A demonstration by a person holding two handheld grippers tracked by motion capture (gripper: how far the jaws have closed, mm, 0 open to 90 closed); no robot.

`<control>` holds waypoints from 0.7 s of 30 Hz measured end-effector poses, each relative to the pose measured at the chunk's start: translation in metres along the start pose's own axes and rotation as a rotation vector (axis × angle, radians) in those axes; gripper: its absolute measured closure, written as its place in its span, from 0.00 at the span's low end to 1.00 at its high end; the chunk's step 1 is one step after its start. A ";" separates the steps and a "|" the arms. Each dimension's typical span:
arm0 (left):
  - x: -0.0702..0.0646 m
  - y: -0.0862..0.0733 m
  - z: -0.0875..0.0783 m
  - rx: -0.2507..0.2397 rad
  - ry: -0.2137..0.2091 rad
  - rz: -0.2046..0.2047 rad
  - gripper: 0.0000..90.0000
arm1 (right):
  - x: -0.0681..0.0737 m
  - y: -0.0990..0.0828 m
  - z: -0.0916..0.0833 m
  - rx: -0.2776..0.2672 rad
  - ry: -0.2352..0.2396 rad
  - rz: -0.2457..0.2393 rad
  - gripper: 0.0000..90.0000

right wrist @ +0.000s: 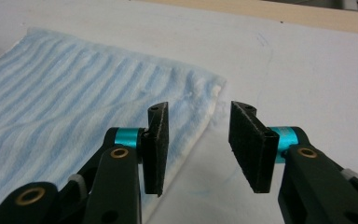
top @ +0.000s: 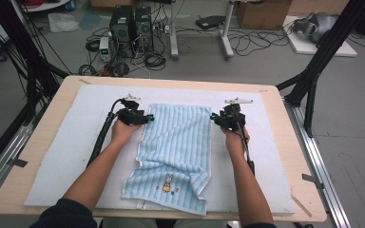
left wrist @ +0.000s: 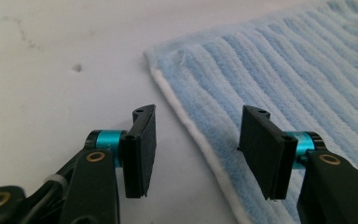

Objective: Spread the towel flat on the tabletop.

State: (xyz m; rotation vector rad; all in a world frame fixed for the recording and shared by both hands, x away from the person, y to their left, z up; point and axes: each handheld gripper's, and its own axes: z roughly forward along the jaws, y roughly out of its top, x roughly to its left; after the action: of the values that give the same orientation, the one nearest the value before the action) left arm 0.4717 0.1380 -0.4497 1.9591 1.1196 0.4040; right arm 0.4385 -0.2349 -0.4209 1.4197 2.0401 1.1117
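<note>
— Looking along the left gripper first: how do its jaws stand?

— Parted, with nothing pinched between the pads. The white-hemmed edge of the blue striped towel runs up through the gap beneath them, and I can't tell whether the pads brush the cloth. One jaw hangs over the pale mat, the other over the towel.

— And the right gripper?

— Also apart, empty. The towel's corner lies just ahead of the jaws, slightly fluffed up, and the bare mat shows through the gap.

— Where does each sit from above?

— In the high view the left gripper is at the towel's far left corner and the right gripper at its far right corner, each held in a hand, with forearms coming in from the near edge. A grey plate sits on top of each tool, and a black cable trails back along the left forearm.

— How does the towel lie?

— Flat and long on the mat, its stripes running away from the person. The near end is rumpled, with the near right corner turned over, and a small cartoon figure shows close to that end.

— What's underneath?

— The pale mat covers most of a light wooden table. Beyond it, on the grey floor, stand two dark computer towers among loose cables.
</note>
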 end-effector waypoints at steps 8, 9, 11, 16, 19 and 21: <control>-0.007 0.011 0.011 0.027 0.055 0.124 0.96 | -0.003 -0.012 -0.006 -0.004 0.025 0.032 0.62; -0.003 0.013 0.012 0.027 0.077 0.115 0.96 | -0.002 -0.012 -0.006 -0.007 0.027 0.025 0.62; 0.008 0.015 0.013 0.022 0.105 0.082 0.96 | 0.000 -0.012 -0.005 -0.001 0.033 0.025 0.62; 0.031 0.015 0.008 -0.011 0.220 0.033 0.92 | 0.009 -0.013 -0.001 0.002 0.045 0.013 0.62; 0.040 0.013 0.002 -0.019 0.176 -0.073 0.57 | 0.014 -0.012 0.001 0.001 0.062 -0.002 0.62; 0.040 0.010 -0.003 -0.033 0.151 -0.077 0.56 | 0.017 -0.013 0.003 0.004 0.072 -0.008 0.62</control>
State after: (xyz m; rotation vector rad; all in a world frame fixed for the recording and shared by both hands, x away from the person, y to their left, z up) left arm 0.4981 0.1701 -0.4446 1.8751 1.2712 0.5332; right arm 0.4269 -0.2206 -0.4314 1.3910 2.0970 1.1711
